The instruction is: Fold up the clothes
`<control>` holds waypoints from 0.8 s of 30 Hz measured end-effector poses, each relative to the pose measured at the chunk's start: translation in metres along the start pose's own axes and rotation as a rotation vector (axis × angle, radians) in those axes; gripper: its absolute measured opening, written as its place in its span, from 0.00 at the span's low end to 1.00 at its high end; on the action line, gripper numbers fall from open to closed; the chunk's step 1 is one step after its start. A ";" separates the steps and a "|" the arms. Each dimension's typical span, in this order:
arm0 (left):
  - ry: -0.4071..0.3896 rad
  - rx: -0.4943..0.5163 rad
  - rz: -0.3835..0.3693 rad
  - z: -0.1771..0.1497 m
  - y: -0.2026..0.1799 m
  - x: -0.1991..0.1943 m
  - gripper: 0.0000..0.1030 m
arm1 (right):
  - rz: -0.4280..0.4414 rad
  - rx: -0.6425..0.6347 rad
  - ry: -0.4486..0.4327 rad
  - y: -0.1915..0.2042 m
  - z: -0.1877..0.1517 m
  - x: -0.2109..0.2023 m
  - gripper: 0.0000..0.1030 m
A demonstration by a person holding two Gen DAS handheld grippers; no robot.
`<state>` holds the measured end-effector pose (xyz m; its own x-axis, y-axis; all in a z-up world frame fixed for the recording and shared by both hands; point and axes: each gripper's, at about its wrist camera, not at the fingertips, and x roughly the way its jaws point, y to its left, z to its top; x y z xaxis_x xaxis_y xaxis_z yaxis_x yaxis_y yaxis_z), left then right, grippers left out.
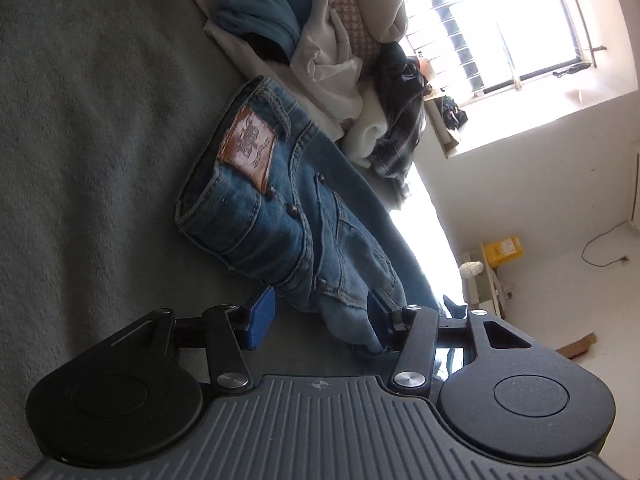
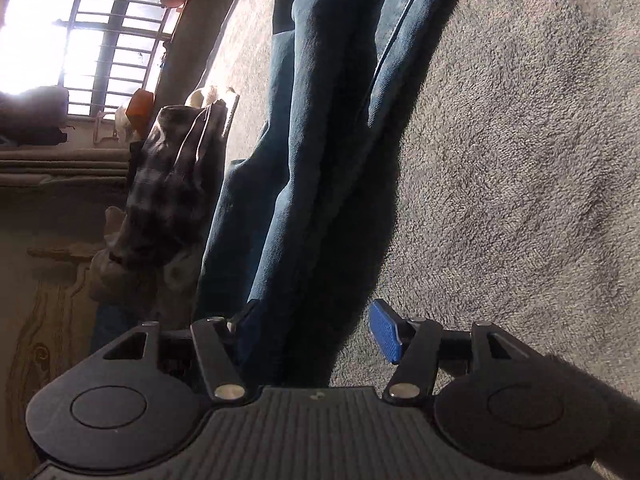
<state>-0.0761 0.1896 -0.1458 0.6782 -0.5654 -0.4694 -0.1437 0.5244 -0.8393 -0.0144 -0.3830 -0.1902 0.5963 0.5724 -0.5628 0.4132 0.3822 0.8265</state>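
Blue jeans [image 1: 280, 208] lie crumpled on a grey fleece bed cover [image 1: 80, 120], waistband with a brown leather patch [image 1: 248, 148] facing me. My left gripper [image 1: 320, 322] is open at the near end of the jeans, with a fold of denim between its blue pads; the left pad stands clear of the cloth. In the right wrist view the jeans legs [image 2: 320, 120] stretch away across the cover [image 2: 520, 160]. My right gripper [image 2: 316, 328] is open around the leg end. Its right pad [image 2: 386, 334] is clear of the cloth, and its left pad is mostly hidden behind denim.
A heap of white and teal clothes [image 1: 280, 20] and a dark plaid garment [image 1: 400, 132] lie beyond the jeans by the barred window [image 1: 500, 20]. The plaid garment [image 2: 172, 184] hangs at the bed's edge left of the legs. Floor and a yellow box [image 1: 502, 250] lie past the bed.
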 end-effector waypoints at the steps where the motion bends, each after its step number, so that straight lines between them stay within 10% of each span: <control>1: -0.003 -0.026 0.004 -0.005 0.005 0.002 0.58 | 0.008 0.012 0.023 0.002 -0.006 0.011 0.65; 7: -0.077 -0.152 -0.038 -0.005 0.030 0.019 0.63 | 0.068 0.008 0.022 0.024 -0.018 0.054 0.92; 19: -0.208 -0.159 -0.059 0.010 0.032 0.034 0.63 | 0.105 0.041 -0.091 0.038 -0.005 0.091 0.94; 23: -0.243 -0.135 -0.010 0.013 0.025 0.040 0.59 | 0.102 0.017 -0.165 0.040 -0.006 0.094 0.82; 24: -0.248 -0.128 0.018 0.014 0.022 0.041 0.49 | 0.086 0.014 -0.184 0.039 -0.006 0.095 0.66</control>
<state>-0.0417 0.1868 -0.1802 0.8281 -0.3755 -0.4163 -0.2365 0.4394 -0.8666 0.0542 -0.3092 -0.2115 0.7447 0.4599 -0.4836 0.3646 0.3266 0.8720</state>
